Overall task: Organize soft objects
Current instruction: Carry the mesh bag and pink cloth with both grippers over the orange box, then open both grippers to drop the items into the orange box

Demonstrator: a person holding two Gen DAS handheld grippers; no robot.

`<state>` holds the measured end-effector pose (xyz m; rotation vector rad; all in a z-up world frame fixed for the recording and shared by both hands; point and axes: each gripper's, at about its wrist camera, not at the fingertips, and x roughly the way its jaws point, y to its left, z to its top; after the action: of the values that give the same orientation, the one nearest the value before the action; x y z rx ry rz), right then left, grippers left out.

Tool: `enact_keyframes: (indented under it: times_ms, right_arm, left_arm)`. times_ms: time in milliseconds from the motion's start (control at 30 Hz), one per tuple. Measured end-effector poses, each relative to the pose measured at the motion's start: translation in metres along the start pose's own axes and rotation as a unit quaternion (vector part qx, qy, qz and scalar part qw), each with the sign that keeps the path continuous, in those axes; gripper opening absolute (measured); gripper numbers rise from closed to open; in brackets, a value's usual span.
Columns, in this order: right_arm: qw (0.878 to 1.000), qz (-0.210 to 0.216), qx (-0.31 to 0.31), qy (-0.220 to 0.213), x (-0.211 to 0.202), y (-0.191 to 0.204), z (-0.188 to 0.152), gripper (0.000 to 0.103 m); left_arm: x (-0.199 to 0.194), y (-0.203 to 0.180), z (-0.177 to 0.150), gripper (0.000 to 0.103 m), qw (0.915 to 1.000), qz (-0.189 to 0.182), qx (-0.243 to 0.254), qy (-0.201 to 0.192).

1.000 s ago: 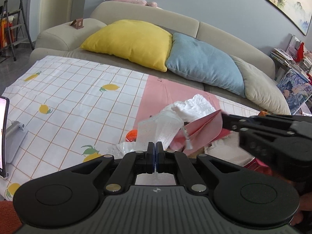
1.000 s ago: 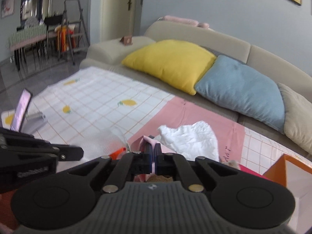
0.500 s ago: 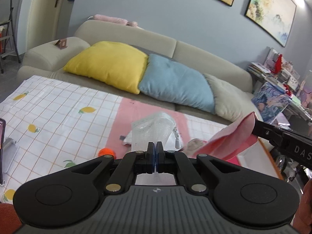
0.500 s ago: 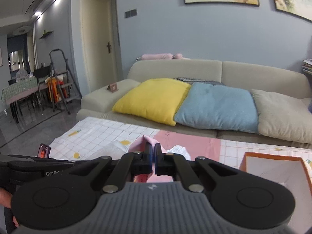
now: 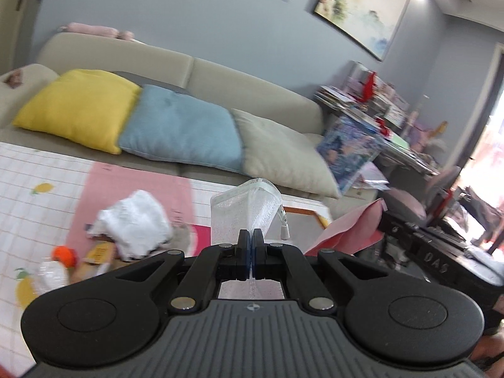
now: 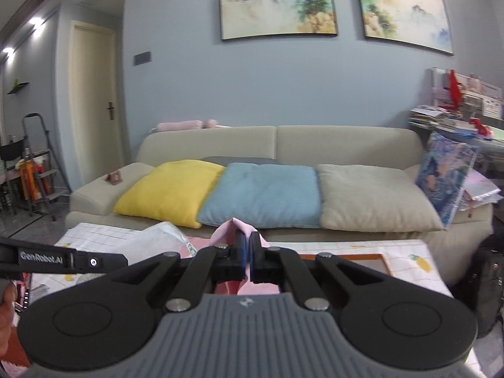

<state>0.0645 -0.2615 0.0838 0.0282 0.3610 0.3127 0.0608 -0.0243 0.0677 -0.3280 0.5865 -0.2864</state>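
Observation:
My left gripper (image 5: 251, 239) is shut on a clear frosted zip pouch (image 5: 245, 209) and holds it up above the table. My right gripper (image 6: 247, 244) is shut on a pink cloth (image 6: 234, 228); the same cloth (image 5: 349, 230) hangs to the right in the left wrist view. A crumpled white cloth (image 5: 135, 223) lies on the pink part of the tablecloth (image 5: 132, 186) among other small items. An orange-rimmed box (image 6: 365, 260) sits on the table to the right, and shows in the left wrist view (image 5: 302, 215).
An orange ball (image 5: 64, 253), a clear plastic bottle (image 5: 52, 277) and a yellow packet (image 5: 99, 252) lie at the left. A beige sofa (image 6: 283, 145) with yellow (image 6: 170, 189), blue (image 6: 264, 195) and beige (image 6: 371, 198) cushions stands behind the table. Cluttered shelves (image 5: 371, 107) stand right.
Both grippers have risen from the table with their items, the pouch and the pink cloth lifted clear of the pile. The views have swung right and upward.

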Motion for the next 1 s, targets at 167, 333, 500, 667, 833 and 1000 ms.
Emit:
enact_keyframes:
  times_ms: [167, 333, 500, 667, 833, 1000]
  right_arm:
    - [0.998, -0.048, 0.008, 0.035, 0.003, -0.037, -0.007, 0.000]
    - [0.992, -0.096, 0.036, 0.079, 0.014, -0.071, -0.023, 0.000]
    - [0.984, -0.126, 0.043, 0.123, 0.029, -0.089, -0.046, 0.000]
    - [0.970, -0.142, 0.050, 0.191, 0.055, -0.103, -0.071, 0.000]
    - [0.959, -0.140, 0.055, 0.240, 0.074, -0.111, -0.085, 0.000]
    - [0.949, -0.129, 0.043, 0.285, 0.091, -0.114, -0.095, 0.000]
  left_arm:
    - [0.045, -0.038, 0.005, 0.001, 0.9975, -0.054, 0.024, 0.039]
    - [0.095, -0.064, -0.007, 0.001, 0.9913, -0.083, 0.037, 0.096]
    - [0.139, -0.077, -0.021, 0.001, 0.9832, -0.088, 0.050, 0.152]
    - [0.175, -0.086, -0.036, 0.001, 0.9724, -0.069, 0.091, 0.204]
    - [0.203, -0.091, -0.054, 0.001, 0.9543, -0.038, 0.144, 0.259]
    - [0.217, -0.091, -0.065, 0.007, 0.9446, -0.018, 0.163, 0.284]
